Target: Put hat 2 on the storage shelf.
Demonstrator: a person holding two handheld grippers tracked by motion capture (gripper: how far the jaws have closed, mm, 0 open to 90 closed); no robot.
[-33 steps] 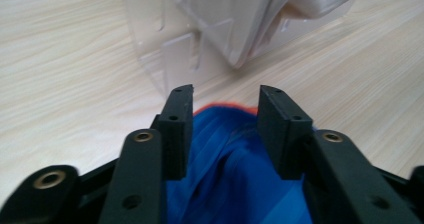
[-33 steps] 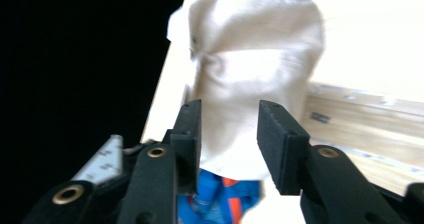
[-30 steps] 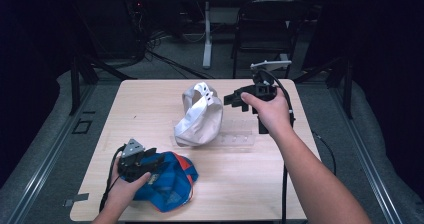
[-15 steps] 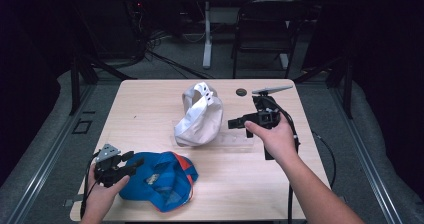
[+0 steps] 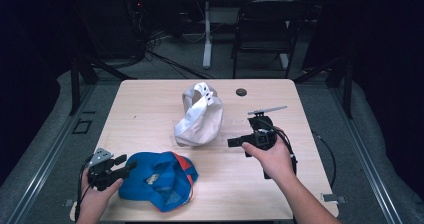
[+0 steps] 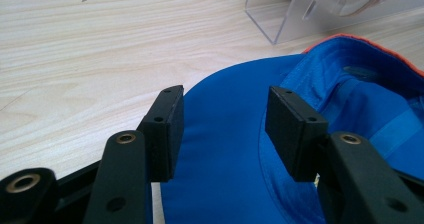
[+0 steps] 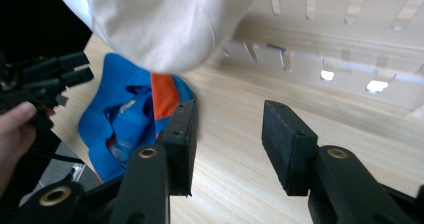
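A blue cap (image 5: 160, 176) with an orange panel lies upside down near the table's front left. My left gripper (image 5: 124, 165) is open just left of it; in the left gripper view its jaws (image 6: 225, 129) stand apart over the cap's blue brim (image 6: 225, 184). A white cap (image 5: 200, 115) rests on a clear acrylic stand (image 5: 220, 136) at mid-table. My right gripper (image 5: 234, 143) is open, pointing left just right of the stand. The right gripper view shows its open jaws (image 7: 229, 144) above bare wood, the white cap (image 7: 165, 19), the blue cap (image 7: 127, 119) and the left gripper (image 7: 55, 76) beyond.
A small black disc (image 5: 241, 91) lies on the light wooden table (image 5: 150, 109) behind the white cap. The clear stand (image 6: 285, 14) is slotted (image 7: 350, 39). A chair (image 5: 265, 29) and cables sit on the dark floor beyond the table.
My left gripper drew back to the left, off the blue cap. My right gripper moved from the far right of the white cap toward the front, uncovering the black disc.
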